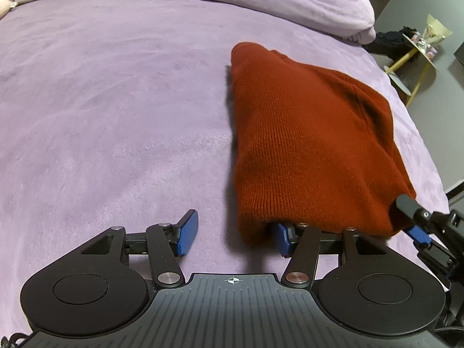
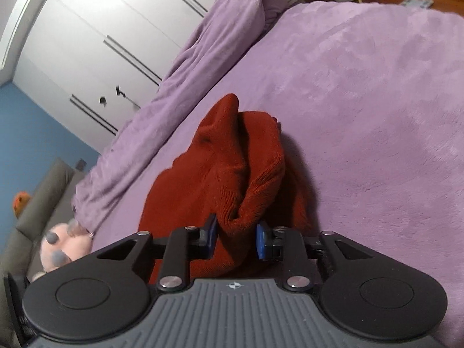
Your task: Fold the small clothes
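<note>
A bed (image 1: 116, 101) covered in a plush lilac blanket fills most of both views, with a rolled lilac duvet (image 1: 261, 3) bunched along its far edge. Behind it stands a white wardrobe (image 2: 95, 37) with long dark bar handles, next to a blue wall (image 2: 34, 133). A grey sofa (image 2: 43, 194) sits beside the bed, and a pink plush toy (image 2: 63, 246) lies against it. Across the room, a small round side table (image 1: 417, 52) on yellow legs stands on a grey floor (image 1: 446, 110). The light is dim and even.
</note>
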The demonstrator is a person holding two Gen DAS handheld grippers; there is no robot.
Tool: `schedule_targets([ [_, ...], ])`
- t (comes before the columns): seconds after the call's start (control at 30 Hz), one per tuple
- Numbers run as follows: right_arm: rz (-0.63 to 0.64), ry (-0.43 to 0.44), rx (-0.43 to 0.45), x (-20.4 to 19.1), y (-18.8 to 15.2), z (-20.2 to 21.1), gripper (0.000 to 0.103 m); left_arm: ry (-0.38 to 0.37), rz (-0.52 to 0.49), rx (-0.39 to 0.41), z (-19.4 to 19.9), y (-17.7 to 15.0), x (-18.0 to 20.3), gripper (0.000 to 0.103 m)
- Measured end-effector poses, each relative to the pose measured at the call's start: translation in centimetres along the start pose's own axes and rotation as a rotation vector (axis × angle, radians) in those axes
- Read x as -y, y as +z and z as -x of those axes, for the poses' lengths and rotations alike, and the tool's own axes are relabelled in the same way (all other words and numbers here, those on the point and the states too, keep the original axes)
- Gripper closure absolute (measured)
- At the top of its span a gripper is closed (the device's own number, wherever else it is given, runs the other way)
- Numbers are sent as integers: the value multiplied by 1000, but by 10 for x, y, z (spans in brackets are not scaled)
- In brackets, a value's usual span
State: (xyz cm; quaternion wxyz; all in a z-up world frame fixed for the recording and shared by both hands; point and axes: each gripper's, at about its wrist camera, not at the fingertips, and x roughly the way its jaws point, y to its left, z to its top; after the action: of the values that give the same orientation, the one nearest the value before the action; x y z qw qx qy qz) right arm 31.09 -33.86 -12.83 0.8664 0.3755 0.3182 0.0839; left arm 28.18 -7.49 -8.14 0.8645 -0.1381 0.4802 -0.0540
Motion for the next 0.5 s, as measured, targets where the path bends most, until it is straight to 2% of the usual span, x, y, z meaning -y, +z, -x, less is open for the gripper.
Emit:
schedule_targets([
  [0.03, -1, -18, -7, 0, 1, -7, 71, 0, 1, -1, 0, 0, 1, 44],
  [0.07, 11, -38, -18, -2, 2, -15, 78, 0, 3, -2, -1, 0, 2, 44],
  [0.13, 69, -80, -24, -14, 7, -19, 84, -4, -1, 3, 0, 0, 2, 44],
  [0.17, 76, -53, -16, -19, 9, -16, 85, -7, -1, 9, 2, 1, 1, 44],
  [0.2, 3, 55, -10, -15, 14, -11, 85, -10, 3, 17, 5, 2, -1, 44],
  [0.27, -225, 327, 21, 8, 19, -2, 85, -10, 21, 31, 10, 3, -6, 44],
  [0.3, -278, 378, 45, 18, 20, 1, 85, -10, 33, 36, 11, 3, -9, 43],
  [0.33, -275, 348, 51, 22, 20, 2, 85, -15, 45, 40, 12, 4, -12, 43],
  [0.37, -214, 231, 43, 23, 19, 0, 85, -27, 56, 41, 12, 4, -14, 42],
  [0.43, 22, -91, -34, 12, 13, -15, 83, -37, 59, 16, 9, 3, -15, 42],
  [0.5, 63, -68, -20, 10, 9, -12, 82, -28, 42, 3, 7, 0, -11, 42],
])
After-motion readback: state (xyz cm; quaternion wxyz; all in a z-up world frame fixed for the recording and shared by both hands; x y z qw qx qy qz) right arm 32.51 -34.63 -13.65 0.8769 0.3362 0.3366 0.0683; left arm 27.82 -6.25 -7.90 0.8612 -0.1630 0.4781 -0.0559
